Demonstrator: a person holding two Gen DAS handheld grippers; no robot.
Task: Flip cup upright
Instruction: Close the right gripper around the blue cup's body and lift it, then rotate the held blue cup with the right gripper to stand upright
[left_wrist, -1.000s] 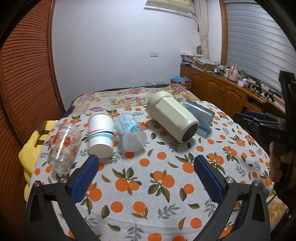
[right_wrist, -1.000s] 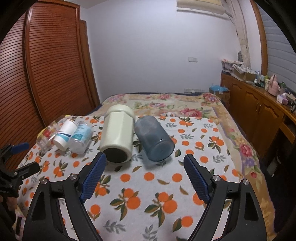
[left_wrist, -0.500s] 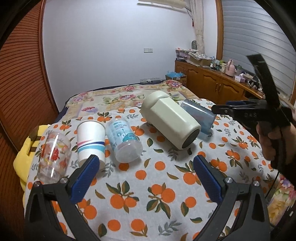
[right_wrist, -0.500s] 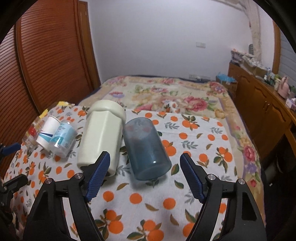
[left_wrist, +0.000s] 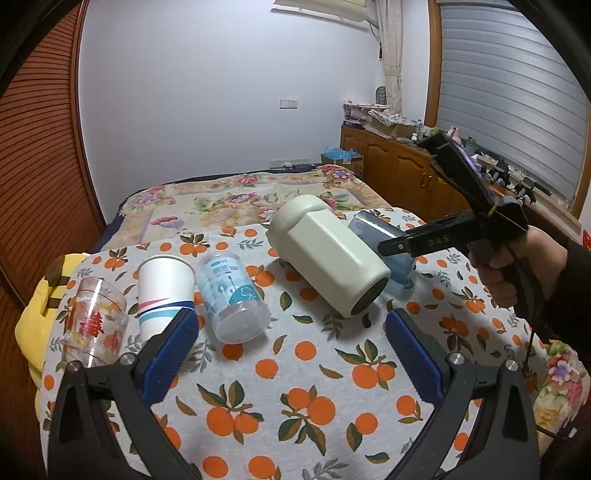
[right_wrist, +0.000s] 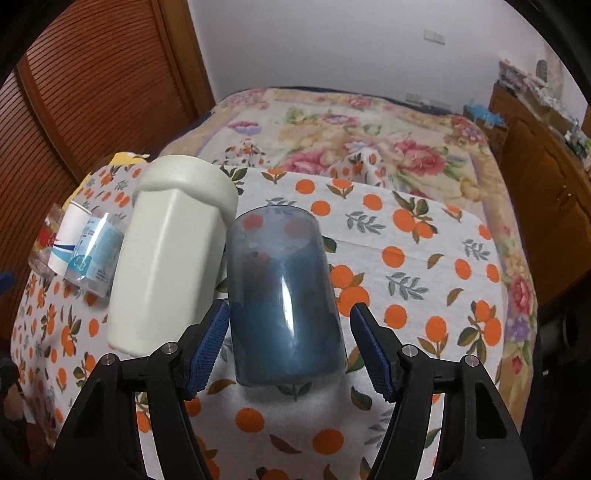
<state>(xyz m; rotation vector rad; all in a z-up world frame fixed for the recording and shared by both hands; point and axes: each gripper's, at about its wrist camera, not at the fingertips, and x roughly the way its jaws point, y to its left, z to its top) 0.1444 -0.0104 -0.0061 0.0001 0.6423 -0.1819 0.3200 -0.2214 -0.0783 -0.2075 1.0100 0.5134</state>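
Left wrist view: the blue cup (left_wrist: 384, 236) is mostly hidden. The big cream cup (left_wrist: 328, 258) lies in front of it, and the right gripper (left_wrist: 397, 248) crosses it too, so only a bit of its side & rim shows. It lies on its side on the orange-print cloth (left_wrist: 295, 369), on the far right of the row of cups. Can't tell from here if the right gripper's fingers touch it. The hand (left_wrist: 506, 269) holding that gripper is cut off at the pic's edge. The left gripper (left_wrist: 291, 350) hangs low over the cloth w/ its blue pads wide apart and nothing between them. Its left pad (left_wrist: 168, 356) covers the bottom of the paper cup (left_wrist: 164, 291). A clear cup w/ red print (left_wrist: 94, 325) stands at the far left, partly behind the gripper's arm. A clear cup w/ blue label (left_wrist: 231, 295) lies on its side between the paper cup & cream cup.

Right wrist view: the blue cup (right_wrist: 282, 299) fills the middle. Its long axis runs away from the camera; the closed bottom points far, the open rim points near. It lies just beside the cream cup (right_wrist: 171, 266). The right gripper (right_wrist: 291, 350) is spread open, one pad each side of the cup's near end. The left pad (right_wrist: 208, 350) is just beside the cup wall, maybe touching, hard to tell; the right pad (right_wrist: 371, 354) is apart from it. The small cups at the far left are squashed together & partly hidden.
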